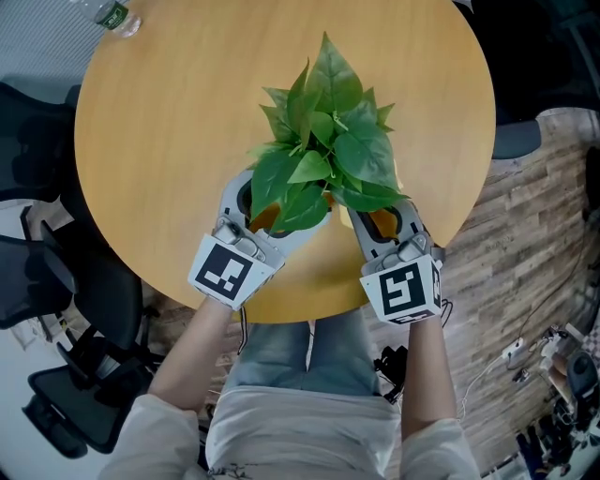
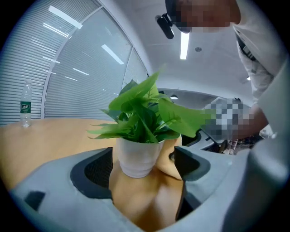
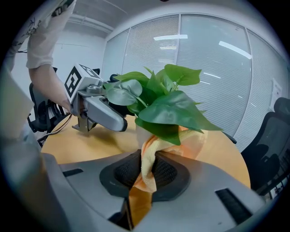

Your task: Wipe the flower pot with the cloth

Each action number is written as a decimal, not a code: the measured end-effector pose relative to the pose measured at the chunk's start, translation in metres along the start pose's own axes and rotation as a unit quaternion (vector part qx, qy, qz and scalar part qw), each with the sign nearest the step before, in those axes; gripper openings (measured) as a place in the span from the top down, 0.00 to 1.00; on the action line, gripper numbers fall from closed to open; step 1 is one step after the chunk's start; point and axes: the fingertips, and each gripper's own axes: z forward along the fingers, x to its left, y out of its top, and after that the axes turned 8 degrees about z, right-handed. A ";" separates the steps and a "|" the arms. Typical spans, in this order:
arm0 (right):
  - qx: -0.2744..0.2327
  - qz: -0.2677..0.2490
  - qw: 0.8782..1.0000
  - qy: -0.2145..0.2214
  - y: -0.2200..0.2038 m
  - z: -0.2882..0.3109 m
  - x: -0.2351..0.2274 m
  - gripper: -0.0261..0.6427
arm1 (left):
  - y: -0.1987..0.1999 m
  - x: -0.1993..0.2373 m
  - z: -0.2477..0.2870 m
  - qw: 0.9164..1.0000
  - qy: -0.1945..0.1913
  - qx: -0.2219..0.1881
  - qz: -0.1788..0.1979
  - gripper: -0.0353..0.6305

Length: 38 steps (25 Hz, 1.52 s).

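Left gripper jaws seemingly astride pot

Round wooden table, as I saw it from above

A white flower pot with a leafy green plant stood on it toward my near edge. A clear plastic bottle stood upright at the far left rim, well apart from the pot.
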 end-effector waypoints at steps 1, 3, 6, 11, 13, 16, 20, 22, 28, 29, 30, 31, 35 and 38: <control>-0.001 0.002 1.000 -0.001 0.000 0.000 -0.002 0.88 | -0.002 0.004 -0.001 1.000 -0.002 0.000 0.000 0.31; -0.003 0.005 1.000 -0.002 -0.001 0.000 -0.003 0.88 | -0.003 0.013 -0.002 1.000 -0.010 -0.009 0.009 0.32; -0.002 0.009 1.000 0.001 -0.002 0.003 -0.004 0.88 | -0.002 0.023 0.001 0.999 -0.041 -0.007 0.031 0.31; 0.003 0.008 1.000 0.002 -0.001 0.003 -0.008 0.88 | 0.004 0.021 0.007 0.991 -0.127 -0.014 0.045 0.29; 0.001 0.013 1.000 0.006 -0.001 0.003 -0.007 0.88 | 0.006 0.022 0.009 0.988 -0.147 -0.015 0.047 0.25; -0.002 0.013 1.000 0.010 0.000 0.004 -0.009 0.88 | 0.007 0.028 0.014 0.986 -0.160 -0.015 0.048 0.23; -0.005 0.007 1.000 0.014 0.002 0.006 -0.011 0.88 | 0.011 0.028 0.023 0.981 -0.188 -0.016 0.045 0.23; -0.004 0.005 1.000 0.015 0.002 0.006 -0.011 0.88 | 0.013 0.026 0.027 0.979 -0.198 -0.017 0.048 0.23; -0.004 -0.002 1.000 0.014 0.003 0.006 -0.010 0.88 | 0.019 0.020 0.032 0.978 -0.203 -0.028 0.048 0.23; -0.005 -0.002 1.000 0.015 0.002 0.005 -0.010 0.88 | 0.019 0.019 0.032 0.977 -0.204 -0.029 0.045 0.24; -0.005 -0.001 1.000 0.015 0.002 0.005 -0.009 0.88 | 0.019 0.019 0.032 0.977 -0.205 -0.030 0.043 0.25; -0.005 -0.001 1.000 0.016 0.001 0.005 -0.009 0.88 | 0.019 0.019 0.032 0.977 -0.206 -0.030 0.042 0.27; -0.006 -0.001 1.000 0.014 0.001 0.005 -0.009 0.88 | 0.018 0.019 0.031 0.978 -0.203 -0.032 0.039 0.29; -0.011 0.005 1.000 0.000 0.001 0.001 -0.018 0.88 | 0.019 0.020 0.031 0.979 -0.195 -0.036 0.042 0.29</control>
